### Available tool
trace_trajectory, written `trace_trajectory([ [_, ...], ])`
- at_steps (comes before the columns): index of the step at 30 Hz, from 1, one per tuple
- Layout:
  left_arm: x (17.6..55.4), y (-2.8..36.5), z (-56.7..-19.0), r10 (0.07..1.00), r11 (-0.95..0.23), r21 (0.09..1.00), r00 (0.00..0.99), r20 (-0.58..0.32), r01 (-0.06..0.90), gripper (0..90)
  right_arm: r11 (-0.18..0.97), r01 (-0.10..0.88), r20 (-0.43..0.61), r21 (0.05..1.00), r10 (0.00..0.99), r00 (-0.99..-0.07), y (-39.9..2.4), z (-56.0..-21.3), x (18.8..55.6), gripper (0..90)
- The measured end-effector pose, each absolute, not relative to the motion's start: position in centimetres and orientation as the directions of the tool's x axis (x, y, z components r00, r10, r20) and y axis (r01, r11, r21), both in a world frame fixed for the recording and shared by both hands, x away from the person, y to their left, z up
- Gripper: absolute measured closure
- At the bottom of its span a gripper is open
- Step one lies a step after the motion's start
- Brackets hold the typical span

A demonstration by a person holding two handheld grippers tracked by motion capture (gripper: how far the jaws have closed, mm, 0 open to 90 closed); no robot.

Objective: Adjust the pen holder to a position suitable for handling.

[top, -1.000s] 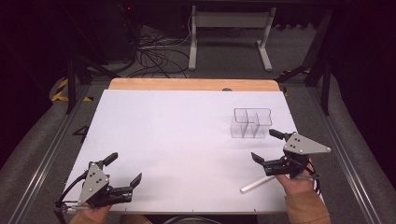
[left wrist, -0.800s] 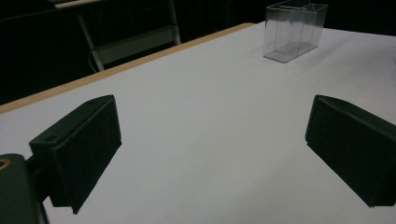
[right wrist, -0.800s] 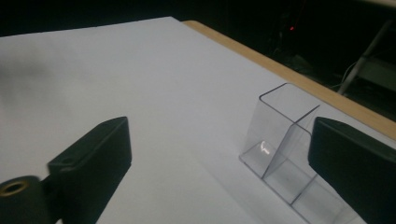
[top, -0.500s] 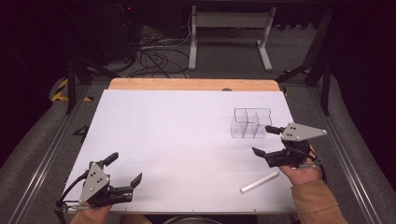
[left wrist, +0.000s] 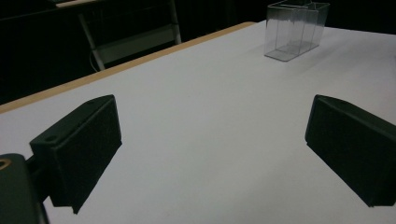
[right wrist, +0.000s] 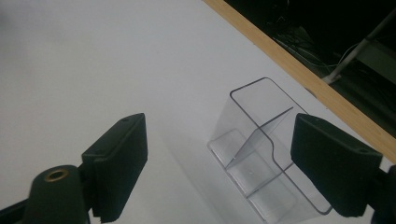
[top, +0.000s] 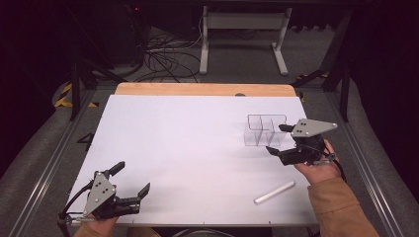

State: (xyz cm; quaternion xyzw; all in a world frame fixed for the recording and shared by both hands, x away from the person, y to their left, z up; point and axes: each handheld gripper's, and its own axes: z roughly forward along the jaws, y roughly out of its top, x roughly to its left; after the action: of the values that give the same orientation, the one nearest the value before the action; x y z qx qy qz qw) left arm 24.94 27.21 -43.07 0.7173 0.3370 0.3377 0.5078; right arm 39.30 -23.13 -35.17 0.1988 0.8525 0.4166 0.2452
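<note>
Right claw (top: 277, 139) raised, jaws apart, just been closing, nothing between; left claw (top: 131, 179) low, jaws wide.

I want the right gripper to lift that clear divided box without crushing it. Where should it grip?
Best guess: come from above and pinch one outer wall near the top rim of the clear box, which stands upright and open-topped. The right gripper hangs open beside it, jaws having just been closing, nothing between them.

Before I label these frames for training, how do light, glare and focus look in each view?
High view: evenly lit white table, dark surroundings, clear container faint but readable. Left gripper view: dim, the near jaws of the left claw soft, the container crisp. Right gripper view: brighter, the container's edges sharp, slight glare on its floor, the right claw casting a soft shadow.
</note>
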Motion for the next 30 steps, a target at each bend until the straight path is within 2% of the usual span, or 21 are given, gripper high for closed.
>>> trace_trajectory([
  [6, 25.0, 27.2, -43.1, 0.827, -0.256, 0.956, 0.545, 0.139, 0.144, 4.4, 0.597, 0.113, -0.269, 0.794, 0.513, -0.815, -23.3, -35.1, 40.4, 20.2],
  [16, 25.0, 27.2, -43.1, 0.828, -0.256, 0.956, 0.543, 0.140, 0.145, 4.5, 0.592, 0.141, -0.257, 0.793, 0.535, -0.805, -23.6, -35.3, 41.7, 20.9],
  [23, 25.0, 27.2, -43.1, 0.828, -0.256, 0.956, 0.544, 0.139, 0.145, 4.4, 0.619, 0.163, -0.251, 0.768, 0.526, -0.813, -23.4, -35.2, 42.7, 26.4],
  [30, 25.0, 27.2, -43.1, 0.827, -0.256, 0.956, 0.544, 0.139, 0.145, 4.4, 0.645, 0.174, -0.257, 0.744, 0.517, -0.817, -23.1, -35.2, 43.7, 28.1],
])
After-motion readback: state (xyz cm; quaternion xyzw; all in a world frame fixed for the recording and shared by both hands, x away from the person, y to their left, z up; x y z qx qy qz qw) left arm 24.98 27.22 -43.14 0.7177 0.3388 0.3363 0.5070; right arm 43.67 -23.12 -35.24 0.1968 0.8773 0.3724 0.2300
